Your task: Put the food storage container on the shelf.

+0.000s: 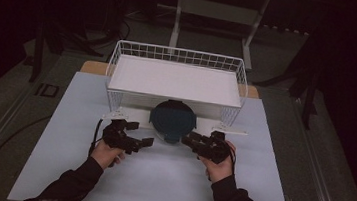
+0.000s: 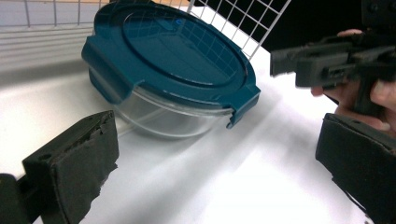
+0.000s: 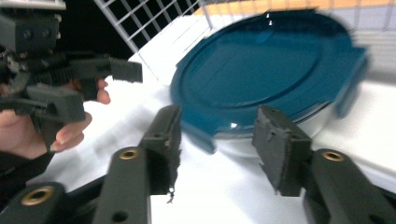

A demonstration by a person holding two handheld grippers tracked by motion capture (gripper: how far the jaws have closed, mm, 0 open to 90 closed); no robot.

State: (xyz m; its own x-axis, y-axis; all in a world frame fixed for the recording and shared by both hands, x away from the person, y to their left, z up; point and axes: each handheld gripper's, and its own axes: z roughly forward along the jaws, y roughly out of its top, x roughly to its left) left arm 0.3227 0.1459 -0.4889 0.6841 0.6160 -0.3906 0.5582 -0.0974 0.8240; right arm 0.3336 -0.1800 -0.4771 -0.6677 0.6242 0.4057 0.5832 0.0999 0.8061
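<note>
My left claw (image 2: 205, 154) gapes wide and empty; my right claw (image 3: 217, 140) stands partly apart, clamped on nothing. Just beyond both, the round glass container (image 1: 172, 121) with its smooth teal snap-on lid (image 2: 173, 51) sits on the white surface (image 1: 158, 179), partly under the wire rack (image 1: 178, 60). I judge the tucking-in is done and only pulling clear is left.

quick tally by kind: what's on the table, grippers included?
Grippers: 2, left gripper and right gripper, both open
Lidded glass container: 1
White wire shelf: 1
Total: 4
</note>
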